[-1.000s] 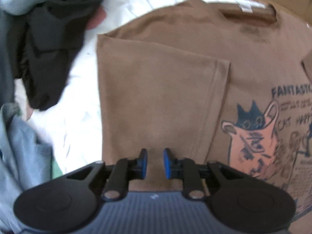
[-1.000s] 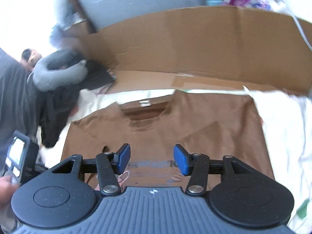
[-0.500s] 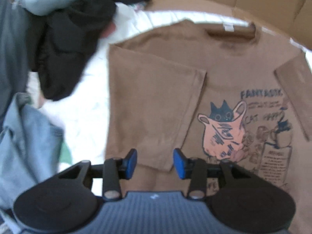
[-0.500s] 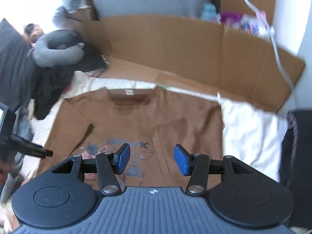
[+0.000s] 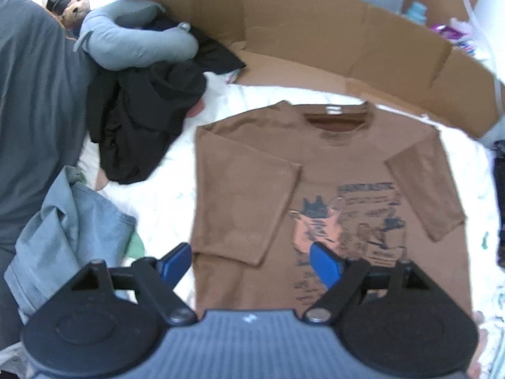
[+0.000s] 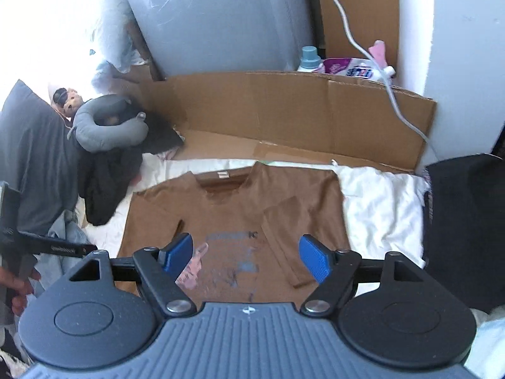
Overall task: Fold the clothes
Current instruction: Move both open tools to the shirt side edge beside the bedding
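A brown T-shirt lies flat, print side up, on a white sheet, neck towards a cardboard sheet. Both short sleeves are already folded in over the chest; the body folds seem still to come. The cat print's writing is too blurred to read. Above it, the left hand-held gripper and right hand-held gripper are both opening, nothing between their blue pads. Dark clothes and denim wait at the left
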### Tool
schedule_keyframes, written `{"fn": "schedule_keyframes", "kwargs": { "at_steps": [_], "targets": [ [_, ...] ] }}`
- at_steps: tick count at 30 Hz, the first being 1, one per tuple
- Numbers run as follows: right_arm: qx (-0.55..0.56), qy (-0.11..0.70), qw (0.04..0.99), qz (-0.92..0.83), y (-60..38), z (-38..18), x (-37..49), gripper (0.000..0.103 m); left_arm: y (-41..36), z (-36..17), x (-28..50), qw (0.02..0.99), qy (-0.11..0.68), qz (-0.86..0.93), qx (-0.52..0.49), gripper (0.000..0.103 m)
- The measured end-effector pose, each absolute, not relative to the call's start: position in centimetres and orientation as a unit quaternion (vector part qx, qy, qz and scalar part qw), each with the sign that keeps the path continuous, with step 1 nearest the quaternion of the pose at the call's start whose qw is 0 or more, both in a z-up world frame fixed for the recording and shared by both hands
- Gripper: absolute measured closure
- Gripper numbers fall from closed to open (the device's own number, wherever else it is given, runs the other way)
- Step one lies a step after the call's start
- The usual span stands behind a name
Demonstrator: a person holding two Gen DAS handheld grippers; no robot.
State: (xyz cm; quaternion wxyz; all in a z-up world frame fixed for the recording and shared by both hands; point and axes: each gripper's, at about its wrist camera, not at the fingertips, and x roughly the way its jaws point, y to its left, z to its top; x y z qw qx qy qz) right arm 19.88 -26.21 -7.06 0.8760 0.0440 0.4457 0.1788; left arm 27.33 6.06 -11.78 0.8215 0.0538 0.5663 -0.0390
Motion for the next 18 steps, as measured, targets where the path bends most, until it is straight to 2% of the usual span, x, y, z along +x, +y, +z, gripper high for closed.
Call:
{"fn": "schedule_keyframes", "kwargs": {
  "at_steps": [5, 18],
  "targets": [
    [0.008, 0.453, 0.877, 0.159, -27.8, -6.8, 17.6, 0.024, 5.4, -10.0, 25.4, 0.826, 0.558, -0.057, 0.058, 0.019],
    [0.019, 0.476, 0.869, 0.133, -30.9, -4.5, 11.5, 0.023, 6.9, -5.6, 17.2, 0.858, 0.499, -0.102, 0.067, 0.019]
  ]
}}
